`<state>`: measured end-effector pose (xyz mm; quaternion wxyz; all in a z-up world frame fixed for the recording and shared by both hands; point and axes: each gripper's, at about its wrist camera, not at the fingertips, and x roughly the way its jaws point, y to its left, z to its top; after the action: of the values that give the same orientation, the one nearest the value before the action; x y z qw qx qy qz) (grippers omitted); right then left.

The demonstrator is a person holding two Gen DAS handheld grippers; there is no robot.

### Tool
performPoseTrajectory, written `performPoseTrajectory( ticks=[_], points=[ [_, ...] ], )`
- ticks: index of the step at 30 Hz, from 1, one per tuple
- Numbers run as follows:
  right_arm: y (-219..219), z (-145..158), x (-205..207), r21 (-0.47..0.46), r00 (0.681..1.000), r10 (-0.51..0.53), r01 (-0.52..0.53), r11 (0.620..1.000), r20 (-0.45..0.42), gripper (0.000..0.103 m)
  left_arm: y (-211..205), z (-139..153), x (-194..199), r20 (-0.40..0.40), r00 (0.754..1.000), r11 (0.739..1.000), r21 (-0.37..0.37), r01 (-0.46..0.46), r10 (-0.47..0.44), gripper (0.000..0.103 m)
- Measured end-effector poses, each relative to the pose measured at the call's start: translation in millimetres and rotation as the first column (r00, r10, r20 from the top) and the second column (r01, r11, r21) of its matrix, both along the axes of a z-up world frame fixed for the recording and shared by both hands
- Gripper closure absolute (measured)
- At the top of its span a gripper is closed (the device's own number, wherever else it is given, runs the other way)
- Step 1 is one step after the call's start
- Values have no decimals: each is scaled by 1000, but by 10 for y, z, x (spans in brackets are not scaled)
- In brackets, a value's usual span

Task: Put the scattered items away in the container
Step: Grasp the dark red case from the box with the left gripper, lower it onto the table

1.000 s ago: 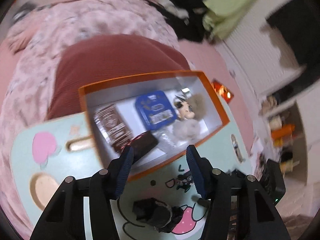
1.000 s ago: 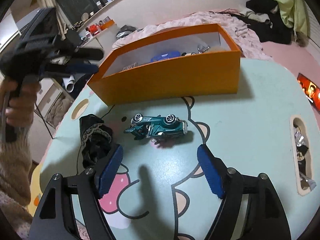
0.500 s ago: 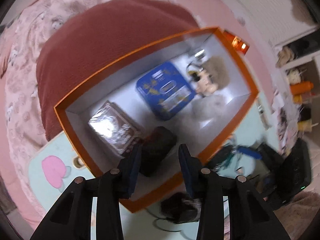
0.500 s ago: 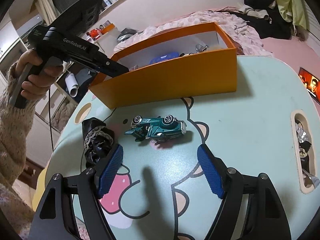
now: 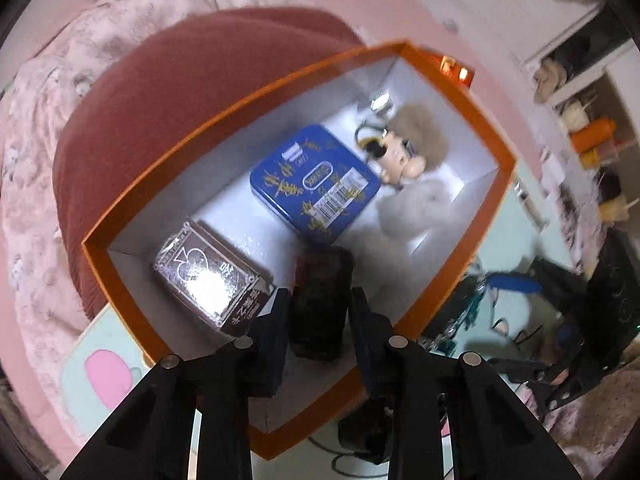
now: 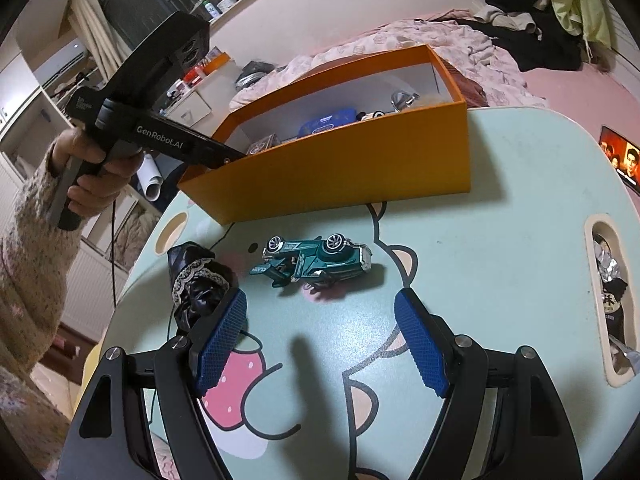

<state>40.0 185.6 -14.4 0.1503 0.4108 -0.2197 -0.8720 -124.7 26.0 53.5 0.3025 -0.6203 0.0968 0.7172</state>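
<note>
My left gripper (image 5: 320, 304) is shut on a dark brown block (image 5: 320, 300) and holds it inside the orange box (image 5: 136, 216), just above the floor. In the box lie a card pack (image 5: 208, 280), a blue tin (image 5: 314, 186) and a furry doll (image 5: 412, 152). The right wrist view shows the orange box (image 6: 360, 168) with the left gripper reaching in. My right gripper (image 6: 320, 340) is open and empty, just short of an overturned teal toy car (image 6: 316, 260). A black lace-trimmed cloth (image 6: 196, 284) lies beside its left finger.
The box stands on a mint cartoon-print table (image 6: 500, 240) with a handle slot (image 6: 608, 300) at the right. A pink quilt and red cushion (image 5: 180, 92) lie beyond the box. A person's left hand (image 6: 96, 184) holds the left gripper.
My left gripper has moved over the box and lowered into it with the dark block. My right gripper has stayed open and edged closer to the toy car.
</note>
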Motion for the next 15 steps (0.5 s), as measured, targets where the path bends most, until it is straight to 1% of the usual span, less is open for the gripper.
performPoseTrajectory(
  ticks=[2, 3, 5, 7, 9, 12, 14, 15],
  points=[
    [2, 5, -2, 0, 1000, -1, 1, 1000, 0, 26, -94, 100, 11, -14, 999, 996, 75, -40, 41, 76],
    [1, 6, 3, 0, 1000, -1, 1, 1000, -1, 26, -163, 199, 26, -30, 998, 992, 113, -58, 61, 76],
    [-2, 9, 6, 1, 1000, -3, 3, 1000, -1, 26, -292, 411, 93, -58, 994, 977, 195, -82, 95, 76],
    [-2, 9, 5, 1, 1000, -3, 3, 1000, -2, 26, -421, 609, 217, -73, 990, 957, 272, -100, 124, 76],
    [-5, 7, 5, 3, 1000, -4, 4, 1000, -1, 26, -540, 732, 352, -78, 987, 938, 330, -107, 140, 76],
    [-6, 4, 5, 5, 1000, -5, 5, 1000, 0, 26, -577, 706, 645, -73, 984, 915, 383, -123, 163, 76],
    [0, 4, 1, 5, 1000, -5, 5, 1000, 2, 26, -659, 592, 827, -57, 980, 900, 409, -152, 191, 76],
    [4, 6, -3, 6, 1000, -4, 4, 1000, 4, 26, -706, 499, 915, -51, 974, 887, 426, -179, 221, 76]
  ],
)
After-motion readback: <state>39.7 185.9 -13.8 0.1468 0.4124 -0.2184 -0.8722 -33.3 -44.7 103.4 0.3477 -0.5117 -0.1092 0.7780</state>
